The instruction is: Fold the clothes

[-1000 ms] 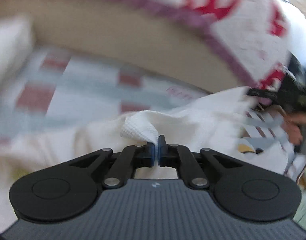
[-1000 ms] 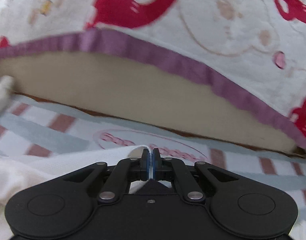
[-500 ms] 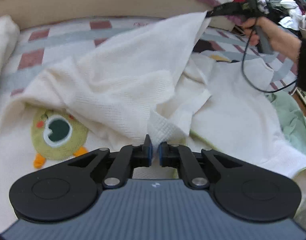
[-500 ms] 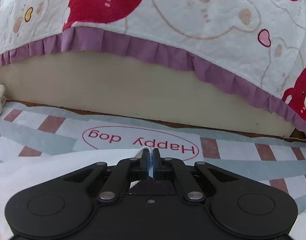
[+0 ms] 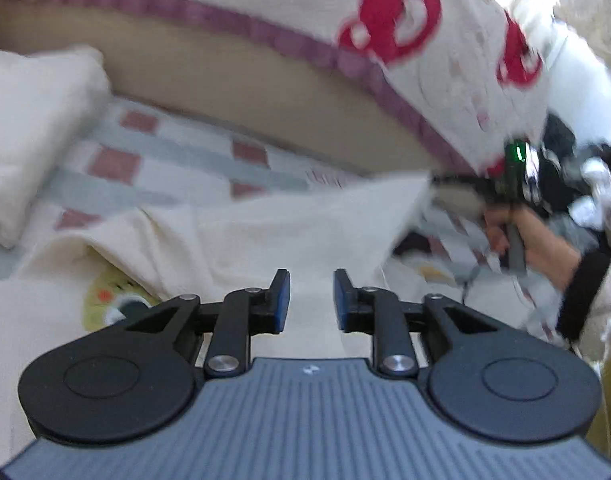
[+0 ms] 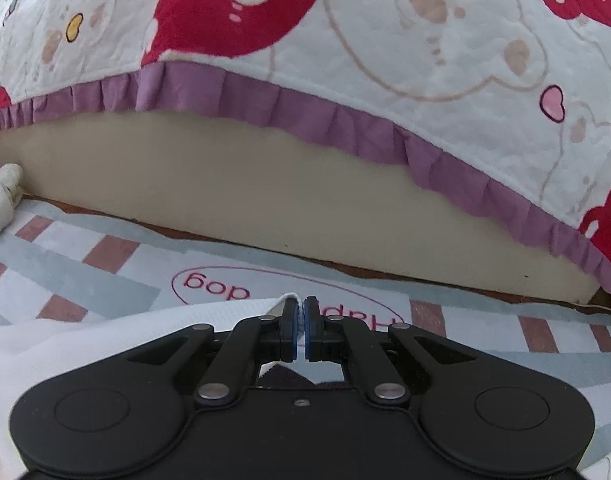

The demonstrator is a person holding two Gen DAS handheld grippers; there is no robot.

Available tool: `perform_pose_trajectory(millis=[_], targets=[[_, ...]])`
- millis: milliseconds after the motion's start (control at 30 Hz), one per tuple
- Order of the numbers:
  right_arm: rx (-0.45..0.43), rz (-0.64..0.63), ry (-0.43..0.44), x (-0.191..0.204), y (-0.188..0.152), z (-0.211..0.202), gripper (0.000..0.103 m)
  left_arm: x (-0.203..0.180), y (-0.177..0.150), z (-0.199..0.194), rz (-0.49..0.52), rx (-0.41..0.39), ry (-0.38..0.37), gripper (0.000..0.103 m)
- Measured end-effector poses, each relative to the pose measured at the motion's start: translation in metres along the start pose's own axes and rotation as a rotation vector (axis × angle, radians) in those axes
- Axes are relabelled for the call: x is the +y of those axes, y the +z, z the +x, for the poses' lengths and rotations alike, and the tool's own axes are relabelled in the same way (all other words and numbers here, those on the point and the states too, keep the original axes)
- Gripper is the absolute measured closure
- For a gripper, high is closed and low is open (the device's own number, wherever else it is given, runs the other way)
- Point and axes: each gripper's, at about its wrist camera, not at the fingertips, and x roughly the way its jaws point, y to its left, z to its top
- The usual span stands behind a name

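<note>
**A:** Two grippers, one garment. What lies ahead of the fingers?

**B:** Largest first: the bed (image 6: 265,208), its bear-print quilt (image 6: 425,60) overhanging well beyond both pairs of fingers. Below it the checked mat (image 6: 85,280) spreads on the floor, reaching right up to the fingertips. On the mat lies the cream knit top (image 5: 297,232), spread just beyond and beneath the left gripper (image 5: 307,296), with a green patch (image 5: 105,296) peeking out to the left of those fingers. A folded pile (image 5: 29,136) sits farther off to the left.

**A:** And the grip?

**B:** The left fingers stand apart with nothing between them; the cloth shows through the gap. The right gripper (image 6: 301,330) is pinched nearly closed on a white edge of the top, which pokes up between the pads and trails off to their left. In the left view that corner stretches taut toward the right gripper (image 5: 457,192), far to the right of the left fingers.

**A:** So which step?

**B:** I judge a fold is mid-way: one corner held out, the other side let go. Next, the left fingers need a fresh edge to close on, probably the near hem, so both can carry the cloth over evenly.
</note>
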Motion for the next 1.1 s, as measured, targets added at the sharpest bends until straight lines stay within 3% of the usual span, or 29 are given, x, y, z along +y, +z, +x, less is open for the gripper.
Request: perform_pose_trajectory(millis=[100,200,267,300,333,367,500,600,667,800,867,967,1000,1067,1100], targets=[[-0.002,-0.003,0.002,0.002,-0.001,0.001,0.100,-0.013,-0.005,0.026,0.053,0.094,-0.005,0.071],[-0.002,0.019,0.008,0.000,-0.003,0.003,0.100,-0.022,-0.016,0.053,0.108,0.203,0.028,0.038],[-0.003,0.028,0.016,-0.002,-0.003,0.003,0.100,-0.023,-0.024,0.067,0.152,0.256,0.099,0.039],[-0.006,0.030,0.022,-0.003,-0.003,0.003,0.100,-0.020,-0.026,0.070,0.171,0.267,0.130,0.051],[-0.009,0.031,0.028,-0.004,-0.003,0.003,0.100,-0.017,-0.025,0.072,0.198,0.281,0.149,0.099],[-0.006,0.029,0.034,-0.004,-0.001,0.005,0.100,-0.015,-0.021,0.072,0.232,0.281,0.178,0.099],[0.008,0.005,0.055,-0.005,0.010,0.014,0.100,-0.009,0.041,0.046,0.453,0.052,0.419,0.100],[-0.002,-0.032,0.060,0.000,0.030,0.027,0.100,0.020,0.118,0.030,0.391,-0.083,0.510,0.100],[-0.018,-0.060,0.054,0.008,0.047,0.039,0.100,0.046,0.170,0.036,0.362,-0.130,0.572,0.100],[-0.080,-0.133,0.007,0.032,0.084,0.063,0.100,0.088,0.249,0.081,0.407,-0.165,0.715,0.099],[-0.124,-0.194,-0.077,0.048,0.095,0.076,0.100,0.108,0.268,0.107,0.429,-0.173,0.757,0.098],[-0.110,-0.210,-0.152,0.061,0.098,0.097,0.092,0.135,0.283,0.145,0.347,-0.160,0.757,0.095],[-0.097,-0.198,-0.150,0.062,0.096,0.100,0.088,0.143,0.285,0.152,0.307,-0.152,0.744,0.094],[-0.076,-0.169,-0.137,0.058,0.090,0.102,0.065,0.150,0.280,0.161,0.271,-0.126,0.743,0.084],[-0.071,-0.154,-0.127,0.053,0.085,0.101,0.059,0.153,0.277,0.164,0.267,-0.114,0.744,0.071]])
